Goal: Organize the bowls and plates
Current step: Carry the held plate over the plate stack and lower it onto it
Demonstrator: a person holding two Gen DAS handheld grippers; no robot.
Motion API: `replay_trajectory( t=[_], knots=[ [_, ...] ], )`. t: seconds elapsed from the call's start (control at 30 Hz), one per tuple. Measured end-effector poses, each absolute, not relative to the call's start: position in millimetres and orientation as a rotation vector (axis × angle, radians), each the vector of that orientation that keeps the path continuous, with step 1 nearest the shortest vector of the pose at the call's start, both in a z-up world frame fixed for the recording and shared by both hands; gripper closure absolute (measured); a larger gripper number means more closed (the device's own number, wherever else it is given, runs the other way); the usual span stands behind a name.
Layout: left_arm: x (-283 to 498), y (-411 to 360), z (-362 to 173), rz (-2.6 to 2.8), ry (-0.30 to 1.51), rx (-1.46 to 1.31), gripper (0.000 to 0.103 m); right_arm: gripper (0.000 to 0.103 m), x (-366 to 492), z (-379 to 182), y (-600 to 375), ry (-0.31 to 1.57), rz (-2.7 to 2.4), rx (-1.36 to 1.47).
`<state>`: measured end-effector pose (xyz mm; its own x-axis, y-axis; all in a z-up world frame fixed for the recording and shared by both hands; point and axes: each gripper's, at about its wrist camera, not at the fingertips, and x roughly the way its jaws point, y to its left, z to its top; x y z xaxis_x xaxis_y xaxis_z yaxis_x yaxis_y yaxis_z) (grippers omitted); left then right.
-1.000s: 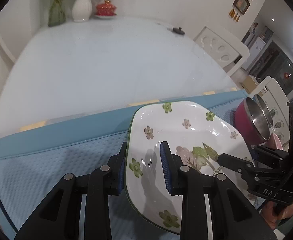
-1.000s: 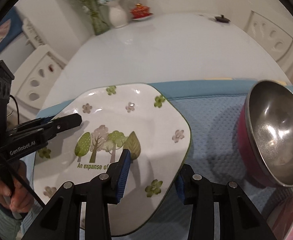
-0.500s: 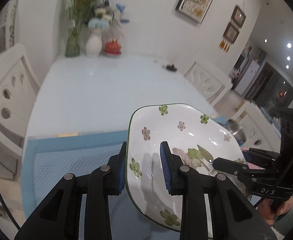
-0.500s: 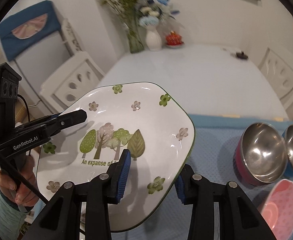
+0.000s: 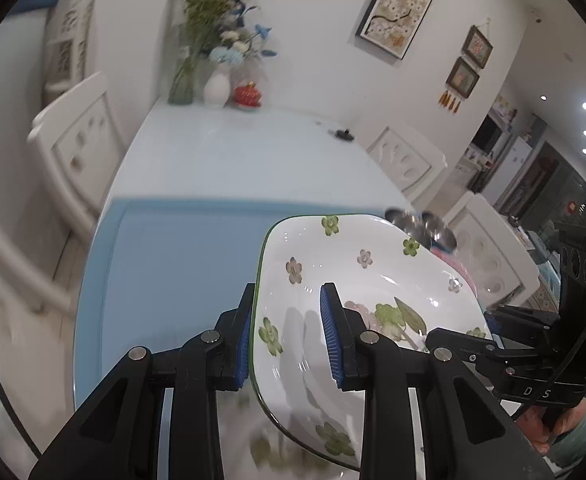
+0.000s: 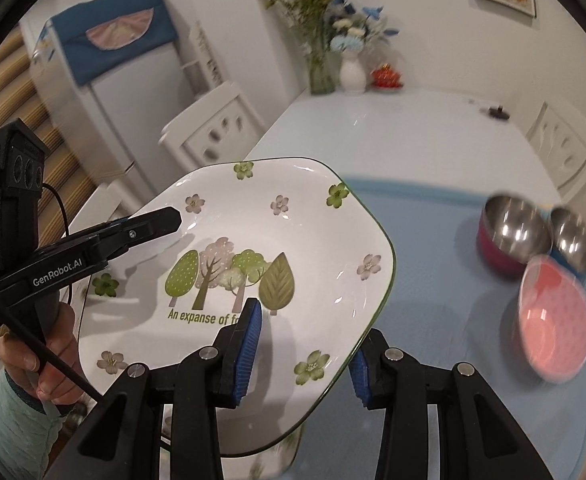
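Plate [image 6: 277,240] held up off the blue mat [image 5: 181,264], both tools clamped on opposite rims: left tool [image 5: 287,338] with jaws nearly closed across the plate's left rim, one pad under the edge and one on the inner face; right tool [image 6: 301,350] a bit wider, pinching the lower right rim the same way. Right wrist view only: full print on the plate face (trees, leaf, "An expanse of fo…" partly covered by a pad), left tool [image 6: 175,218] seen from the side with its finger tip lying on the plate's left rim, a hand [image 6: 39,356] in a pale green sleeve gripping its handle, two steel-lined bowls [image 6: 513,236] touching each other and a pink bowl [image 6: 553,320] just in front of them on the mat, well right of the plate; also a blue-covered appliance [image 6: 105,36] at back left. Left wrist view only: framed pictures [image 5: 401,4] on the wall, the room beyond at far right, right tool [image 5: 469,344] coming in over the plate's right side; bowls there just a blurred sliver past the far rim. Plate face-up, tilted with far edge higher, print upright toward the holder; rounded-square outline, long axis not clear. Vases with flowers [image 5: 217,84] at the far end of the white table [image 5: 233,152] in both views.
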<state>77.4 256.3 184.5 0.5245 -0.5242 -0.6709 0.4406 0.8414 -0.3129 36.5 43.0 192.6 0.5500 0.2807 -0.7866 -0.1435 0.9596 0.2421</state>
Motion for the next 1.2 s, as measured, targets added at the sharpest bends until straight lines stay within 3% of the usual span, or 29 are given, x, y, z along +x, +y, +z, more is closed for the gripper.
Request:
replay_trajectory(
  t=[0.43,1.2],
  knots=[
    [-32,282,127,-0.485,0.984,-0.177,0.077,0.064,-59,144,62,1.109,0.351,0.12],
    [-43,289,81,-0.453,1.042,-0.199,0.077,0.064,-63,108,74,1.168,0.368,0.084]
  ],
)
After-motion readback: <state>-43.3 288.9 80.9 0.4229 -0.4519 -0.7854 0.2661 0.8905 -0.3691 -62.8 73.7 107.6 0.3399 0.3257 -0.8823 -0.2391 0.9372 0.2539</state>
